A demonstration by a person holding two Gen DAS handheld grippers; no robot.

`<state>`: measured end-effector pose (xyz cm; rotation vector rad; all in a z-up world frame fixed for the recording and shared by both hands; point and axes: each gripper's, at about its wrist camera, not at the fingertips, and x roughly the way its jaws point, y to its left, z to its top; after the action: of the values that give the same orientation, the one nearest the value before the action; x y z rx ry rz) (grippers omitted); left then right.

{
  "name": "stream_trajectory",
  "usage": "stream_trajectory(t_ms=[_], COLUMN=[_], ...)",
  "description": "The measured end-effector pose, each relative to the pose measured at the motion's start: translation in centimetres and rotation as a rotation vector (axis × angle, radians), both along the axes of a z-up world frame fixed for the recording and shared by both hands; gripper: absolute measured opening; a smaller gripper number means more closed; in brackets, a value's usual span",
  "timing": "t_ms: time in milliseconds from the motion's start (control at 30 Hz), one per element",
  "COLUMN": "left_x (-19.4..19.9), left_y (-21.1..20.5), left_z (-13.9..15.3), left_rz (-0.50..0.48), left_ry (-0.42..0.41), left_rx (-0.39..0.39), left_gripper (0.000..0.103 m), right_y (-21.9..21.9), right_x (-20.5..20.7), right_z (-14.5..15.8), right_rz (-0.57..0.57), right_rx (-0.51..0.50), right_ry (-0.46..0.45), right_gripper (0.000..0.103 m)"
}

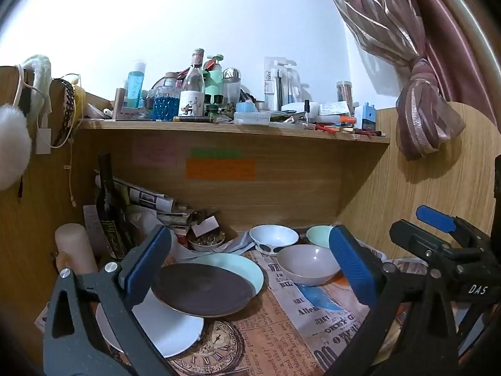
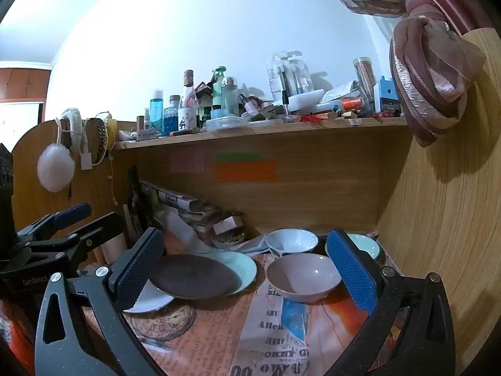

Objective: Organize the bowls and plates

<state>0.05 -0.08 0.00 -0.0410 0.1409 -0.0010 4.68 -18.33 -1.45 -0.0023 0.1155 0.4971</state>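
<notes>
Both grippers hover above the near edge of the table (image 2: pixel 219 329), fingers released and spread wide, nothing between them.

Left gripper (image 1: pixel 247 266): frames the plate stack. Right gripper (image 2: pixel 247 269): frames the plates and the grey bowl.

Plates, toward the left side of the table: dark plate (image 1: pixel 203 288) on top, tilted, overlapping a pale blue plate (image 1: pixel 247 269) behind it and a white plate (image 1: pixel 169 329) nearer the front edge. The stack is loose and offset.

Bowls, toward the back right corner: grey bowl (image 1: pixel 308 263) nearest; white bowl with dark spots (image 1: pixel 274 238) just behind it; mint bowl (image 1: pixel 319 235) at the back, partly hidden by a finger.

Judged step: the approach, no piece yet gripped. The dark plate looks like the sensible first pick, since its raised rim offers a lip. Come in low, pinch the rim, lift before sliding. Bowls likely nest by size, grey at the bottom. Risk: glazed rims slipping; clutter at the back left crowds the plates.
</notes>
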Motion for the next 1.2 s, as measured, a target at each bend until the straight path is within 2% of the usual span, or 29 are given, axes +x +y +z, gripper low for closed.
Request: stream_trajectory(t_ms=[33,1200], left_x=[0.02,0.57], left_y=[0.19,0.88], left_z=[-0.01,-0.86], left_rz=[0.001,-0.007], left_ry=[0.0,0.007], left_rx=[-0.028,-0.018], left_gripper=[0.103,0.103], right_y=[0.01,0.63], right_x=[0.0,-0.2], right_z=[0.0,0.03], right_rz=[0.0,0.008], right_rx=[0.001,0.011], right_ry=[-0.002,-0.008], right_gripper=[0.103,0.103])
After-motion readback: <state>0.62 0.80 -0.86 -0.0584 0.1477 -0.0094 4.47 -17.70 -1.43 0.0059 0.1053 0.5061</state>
